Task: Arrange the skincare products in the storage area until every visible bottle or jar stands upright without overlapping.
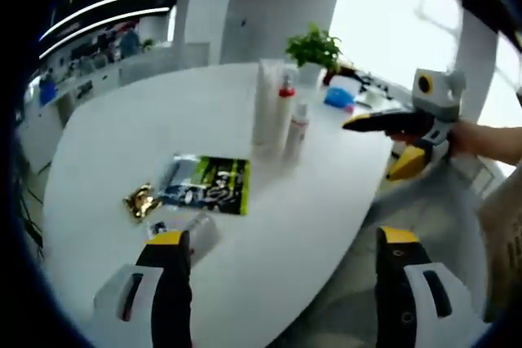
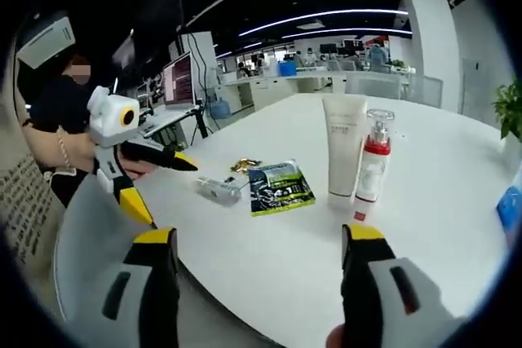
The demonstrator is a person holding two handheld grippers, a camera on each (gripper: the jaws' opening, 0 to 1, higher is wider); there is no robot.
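A tall white tube (image 1: 265, 107) stands upright on the white table (image 1: 147, 128), with a pump bottle with a red collar (image 1: 283, 112) and a smaller white bottle (image 1: 298, 132) upright beside it. A small clear bottle (image 1: 192, 230) lies on its side close to my left gripper (image 1: 283, 238), which is open and holds nothing. In the right gripper view the tube (image 2: 342, 148) and pump bottle (image 2: 371, 173) stand ahead and the lying bottle (image 2: 218, 190) is to the left. My right gripper (image 2: 258, 234) is open and empty, off the table's edge.
A dark green and yellow sachet (image 1: 208, 185) and a crumpled gold wrapper (image 1: 140, 201) lie flat near the lying bottle. A potted plant (image 1: 314, 46) and a blue object (image 1: 338, 97) sit at the far end. A person (image 2: 57, 103) stands at the table's edge.
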